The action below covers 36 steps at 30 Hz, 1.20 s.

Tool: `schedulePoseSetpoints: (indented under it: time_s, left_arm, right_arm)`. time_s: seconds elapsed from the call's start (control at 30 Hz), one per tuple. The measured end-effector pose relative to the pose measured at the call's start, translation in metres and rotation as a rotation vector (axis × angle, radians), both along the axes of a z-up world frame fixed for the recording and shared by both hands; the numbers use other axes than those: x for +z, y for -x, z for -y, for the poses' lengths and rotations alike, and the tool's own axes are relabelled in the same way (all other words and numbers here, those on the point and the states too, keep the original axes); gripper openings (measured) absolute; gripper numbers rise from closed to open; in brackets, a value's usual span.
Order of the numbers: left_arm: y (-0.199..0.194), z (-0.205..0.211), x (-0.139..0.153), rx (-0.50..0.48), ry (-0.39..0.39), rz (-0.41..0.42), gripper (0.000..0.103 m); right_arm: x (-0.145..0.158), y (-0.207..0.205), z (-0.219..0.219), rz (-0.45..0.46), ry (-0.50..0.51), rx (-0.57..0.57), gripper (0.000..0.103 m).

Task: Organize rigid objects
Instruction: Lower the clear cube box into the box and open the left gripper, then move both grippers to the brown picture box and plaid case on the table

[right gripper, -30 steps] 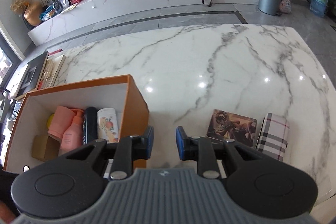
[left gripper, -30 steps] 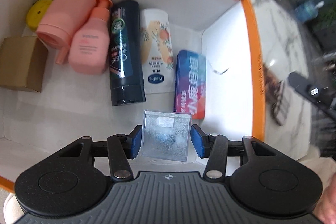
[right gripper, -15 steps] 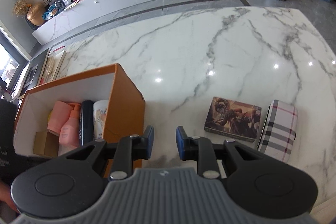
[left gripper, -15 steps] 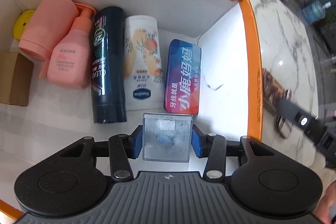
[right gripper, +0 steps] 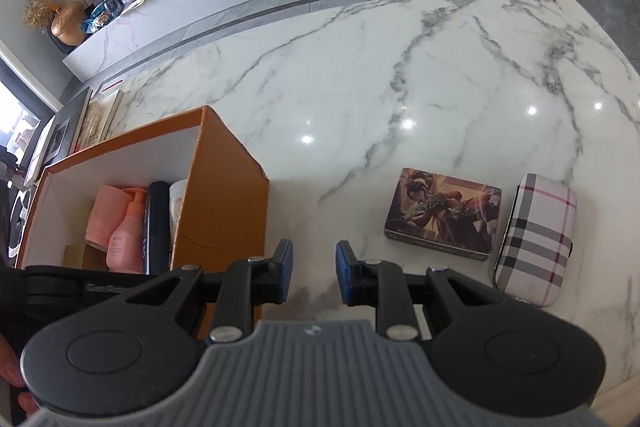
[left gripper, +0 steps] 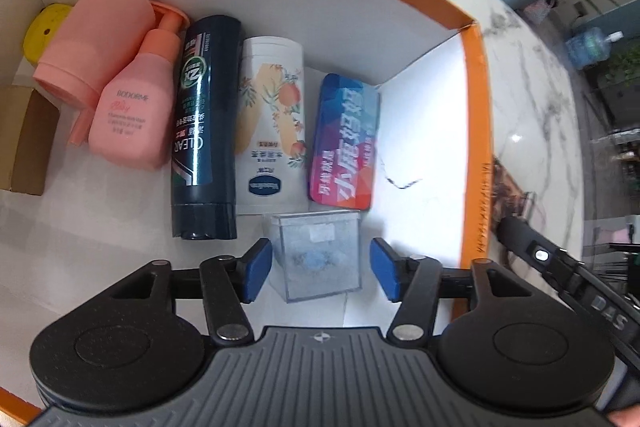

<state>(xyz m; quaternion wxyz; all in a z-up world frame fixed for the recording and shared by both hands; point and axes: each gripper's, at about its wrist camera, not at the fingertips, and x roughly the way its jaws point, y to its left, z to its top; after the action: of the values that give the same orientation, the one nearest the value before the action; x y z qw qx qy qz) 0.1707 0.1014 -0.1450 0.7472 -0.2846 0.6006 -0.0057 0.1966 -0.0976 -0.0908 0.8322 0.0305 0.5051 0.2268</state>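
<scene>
Opening left gripper (left gripper: 320, 275) fingers (left gripper: 257, 273) flank, untouched, clear box (left gripper: 318, 259).

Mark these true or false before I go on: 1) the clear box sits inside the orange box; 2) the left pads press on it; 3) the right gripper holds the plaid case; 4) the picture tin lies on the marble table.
1) True: the clear box rests inside the orange box.
2) False: the left gripper is opening, its pads clear of the box's sides.
3) False: the right gripper is empty; the plaid case lies on the table.
4) True: the picture tin lies on the marble table.
</scene>
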Motion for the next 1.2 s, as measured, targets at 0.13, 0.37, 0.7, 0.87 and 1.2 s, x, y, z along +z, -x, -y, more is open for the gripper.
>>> schedulePoseSetpoints:
  time_s: [0.13, 0.37, 0.7, 0.87, 1.2]
  left_arm:
    - [0.009, -0.006, 0.008, 0.004, -0.006, 0.050, 0.050]
    - [0.007, -0.002, 0.009, -0.062, -0.009, 0.096, 0.029]
    - [0.018, 0.008, 0.039, -0.130, -0.130, 0.159, 0.029]
    - [0.029, 0.026, 0.074, -0.167, -0.216, 0.266, 0.029]
    - [0.037, 0.094, 0.122, -0.299, -0.263, 0.428, 0.033]
  right_arm:
    - [-0.003, 0.001, 0.001, -0.010, -0.001, 0.001, 0.024]
    - [-0.005, 0.002, 0.006, -0.015, 0.003, 0.000, 0.024]
    - [0.000, 0.007, 0.018, -0.010, 0.000, -0.009, 0.024]
    - [0.005, 0.011, 0.029, -0.007, -0.027, -0.020, 0.024]
    - [0.012, 0.015, 0.082, 0.020, -0.070, -0.085, 0.034]
